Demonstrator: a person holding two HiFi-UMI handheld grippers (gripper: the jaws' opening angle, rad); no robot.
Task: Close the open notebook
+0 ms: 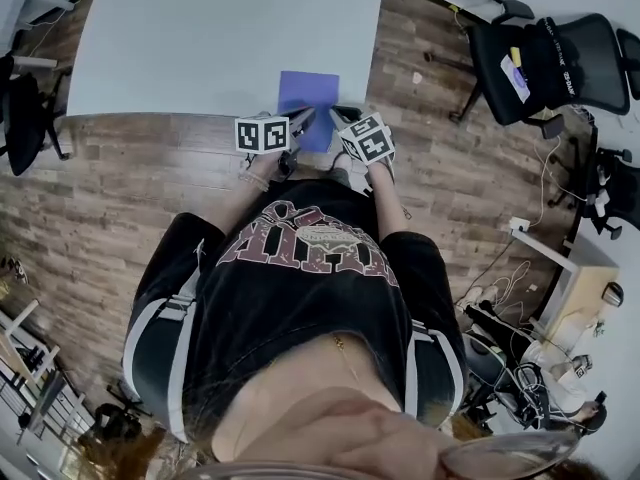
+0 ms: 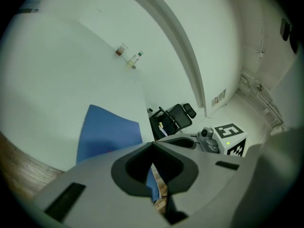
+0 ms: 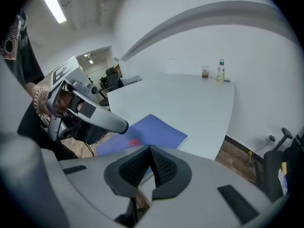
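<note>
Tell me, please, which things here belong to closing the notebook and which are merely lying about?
Job in hand:
- blue notebook, lying shut at the near edge of the white table
- left claw, shut, empty
- right claw, shut, empty

Lying about:
- cup and small bottle at the table's far end
- black office chair

You have no text to read here: the lettering across your shirt (image 1: 310, 253) is too warped, and the red mark on the notebook (image 3: 159, 129) is blurred.
</note>
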